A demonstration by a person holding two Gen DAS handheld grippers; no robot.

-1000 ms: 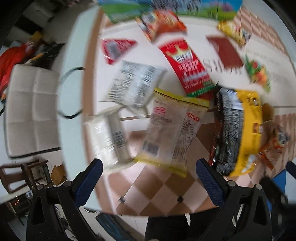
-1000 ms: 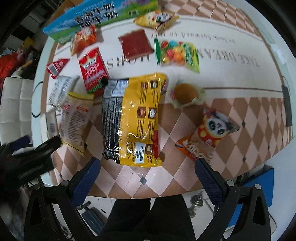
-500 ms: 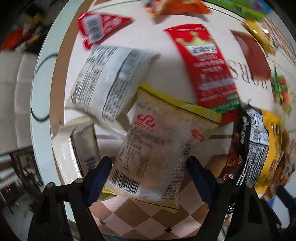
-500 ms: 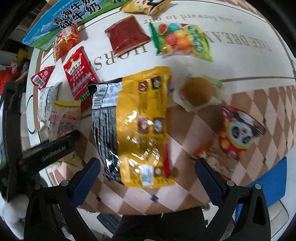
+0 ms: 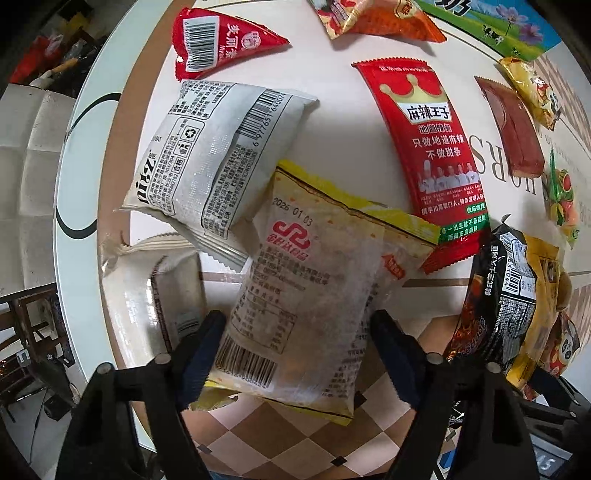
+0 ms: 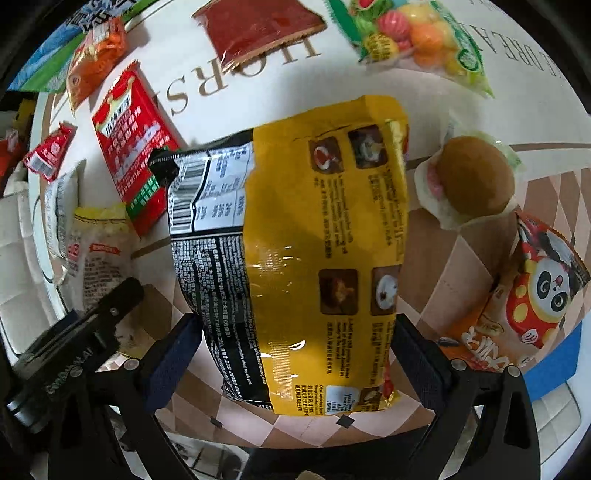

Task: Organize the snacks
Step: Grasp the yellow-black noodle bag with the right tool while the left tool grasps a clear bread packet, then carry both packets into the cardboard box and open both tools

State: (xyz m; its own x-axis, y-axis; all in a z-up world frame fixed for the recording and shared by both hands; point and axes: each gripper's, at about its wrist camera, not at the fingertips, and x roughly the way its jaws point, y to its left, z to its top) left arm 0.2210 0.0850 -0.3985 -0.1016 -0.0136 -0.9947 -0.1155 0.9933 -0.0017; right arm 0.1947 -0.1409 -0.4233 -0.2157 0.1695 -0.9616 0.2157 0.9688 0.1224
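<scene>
**Both grippers open, each straddling a snack bag**

Your left gripper is open wide, and its two blue pads stand on either side of the pale yellow-edged packet. The left pad touches or nearly touches the packet's barcode end; the right pad is just beside the other edge. You are not yet pinching it. This packet lies directly ahead of the fingers, and its far end rests over the grey-white bag, which is further ahead and to the left. A cream wrapper lies just to the left of the left finger. Ahead and to the right you see the long red spicy strip pack, and beyond the grey-white bag sits the small red triangular pack.

Your right gripper is also open wide, with the big yellow-and-black bag between its fingers. The pads are close to the bag's sides, but I cannot tell whether they touch it. To the right of this bag lies the wrapped bun, and nearer the right finger is the panda snack pack. Far ahead lie the dark red flat pack and the colourful candy bag. All of them lie on the table.
</scene>
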